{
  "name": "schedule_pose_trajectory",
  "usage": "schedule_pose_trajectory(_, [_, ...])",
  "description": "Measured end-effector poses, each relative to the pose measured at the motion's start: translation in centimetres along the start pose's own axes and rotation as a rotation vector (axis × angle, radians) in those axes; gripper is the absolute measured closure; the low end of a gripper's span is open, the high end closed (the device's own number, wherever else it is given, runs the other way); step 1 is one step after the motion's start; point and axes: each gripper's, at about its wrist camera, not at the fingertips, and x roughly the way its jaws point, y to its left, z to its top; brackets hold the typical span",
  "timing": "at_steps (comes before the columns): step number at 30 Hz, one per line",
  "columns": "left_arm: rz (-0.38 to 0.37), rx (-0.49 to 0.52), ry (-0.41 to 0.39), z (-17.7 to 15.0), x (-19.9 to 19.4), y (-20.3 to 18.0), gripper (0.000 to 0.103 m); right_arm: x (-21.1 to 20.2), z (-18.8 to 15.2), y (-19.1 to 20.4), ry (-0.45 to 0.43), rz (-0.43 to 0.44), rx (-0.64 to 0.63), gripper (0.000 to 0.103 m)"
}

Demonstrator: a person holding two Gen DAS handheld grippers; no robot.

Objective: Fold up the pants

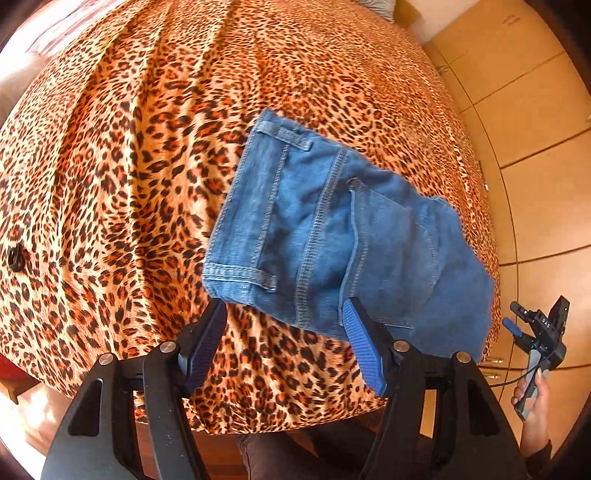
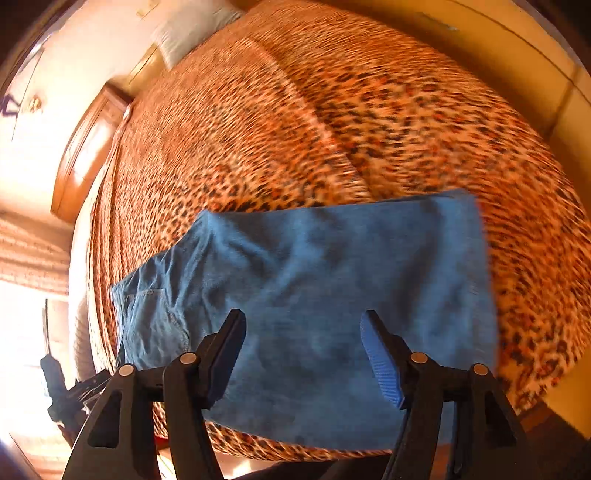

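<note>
Near the front edge of the bed point(image 1: 129, 155), on its leopard-print cover, the pants point(image 1: 332, 240) lie already folded into a compact denim packet — waistband and belt loops toward the bed's middle, a back pocket facing up. Both tongs are spread wide and hold nothing: the left tongs point(image 1: 284, 332) hover just over the pants' near edge, and the right tongs point(image 2: 303, 354) hang above the denim, in a blurred picture.

My reading is that the folding is nearly done, and what is left is a tidy-up or one last fold. To do that well, I would grip the near edge through all its layers rather than the top one alone, lift low, carry it across to meet the waistband squarely, then smooth the crease flat — denim is stiff and may spring back.

Beyond the pants lies a pillow point(image 2: 192, 29) at the head of the bed, well apart. Wooden cupboards point(image 1: 535, 129) stand beside the bed. Nothing sits on the cover close to the pants; only the packet's nearness to the bed's edge risks a slide off.
</note>
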Motion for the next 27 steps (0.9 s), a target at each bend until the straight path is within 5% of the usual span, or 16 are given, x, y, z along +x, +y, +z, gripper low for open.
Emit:
schedule_pose_trajectory(5, [-0.039,0.149,0.128,0.0,3.4,-6.4,0.038,-3.6,-4.5,-11.6,-0.076,-0.018,0.316,0.029])
schedule_pose_trajectory(9, [-0.087,0.289,0.232,-1.4,6.2,-13.9,0.038,-2.6,-6.6,-15.7,-0.091,0.075,0.477,0.029])
schedule_pose_trajectory(14, [-0.125,0.389,0.346,-4.0,9.6,-23.0,0.038,-1.0,-5.3,-16.2,-0.076,0.201,0.473,0.029])
schedule_pose_trajectory(18, [-0.057,0.453,0.324,-4.3,11.3,-28.8,0.038,0.8,-4.5,-16.4,-0.01,0.262,0.421,0.029])
schedule_pose_trajectory(27, [0.009,0.381,0.322,-1.9,12.6,-31.8,0.038,4.2,-7.9,-16.1,0.07,0.529,0.36,0.026])
